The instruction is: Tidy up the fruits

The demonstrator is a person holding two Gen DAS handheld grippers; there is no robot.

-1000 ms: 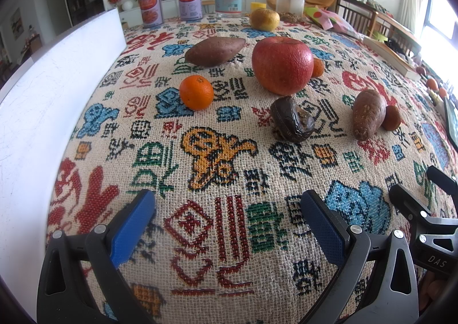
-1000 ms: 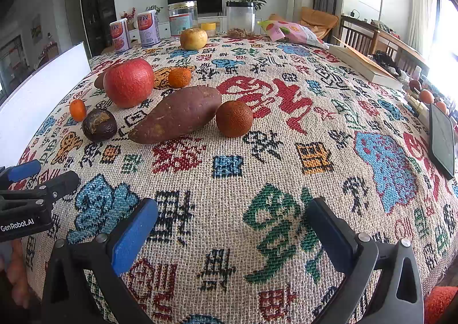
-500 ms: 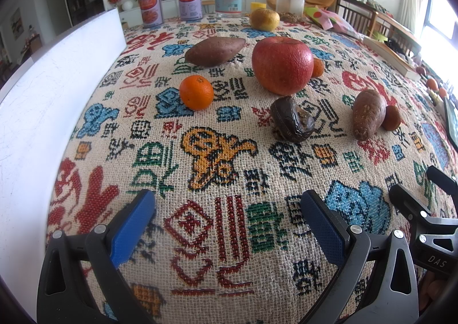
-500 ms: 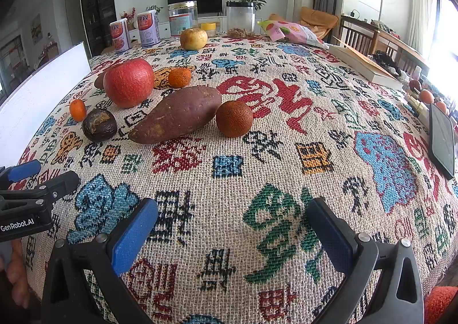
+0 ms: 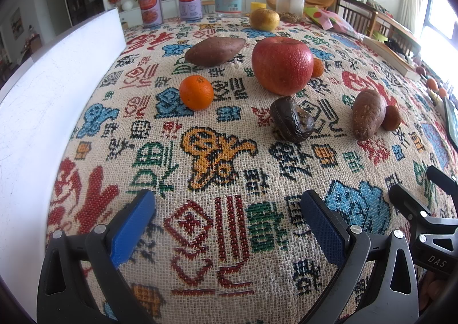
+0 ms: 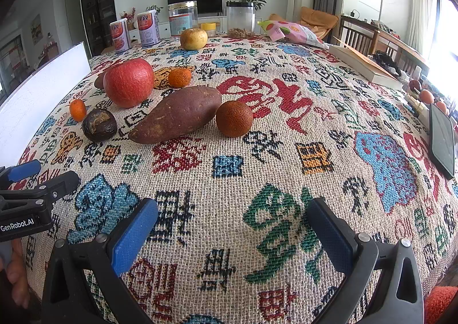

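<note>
Left gripper (image 5: 226,215) low at the bottom of its frame, blue fingers (image 5: 133,226) spread wide, nothing between them but patterned cloth. Right gripper (image 6: 233,223) likewise at the bottom of its own frame, fingers (image 6: 134,235) parted and empty, hovering near the front edge of the surface (image 6: 286,169).

Outward from the left fingers: bare weave first, then a dark wrinkled fruit (image 5: 292,119) right of centre, well apart from the tips. Small orange (image 5: 196,92) left of centre at about the same depth. Behind these a big red apple (image 5: 282,65), and a sweet potato (image 5: 214,50) toward upper centre, long axis running left to right. White tray (image 5: 43,100) filling the left edge of this frame, probably the place for sorting, though not certain.

Outward from the right fingers: a second sweet potato (image 6: 176,113) in the centre-left, long axis slanting from lower left to upper right, blunt end nearer the fingers. Rough brown-orange fruit (image 6: 234,118) just beside its right flank, seemingly touching or nearly so. Yellowish fruit (image 6: 193,38) far back near the jars.

Judged: dark fruit and small orange nearer the left gripper; slanted sweet potato and brown-orange fruit nearer the right. Nothing yet grasped; sorting apparently not begun.
</note>
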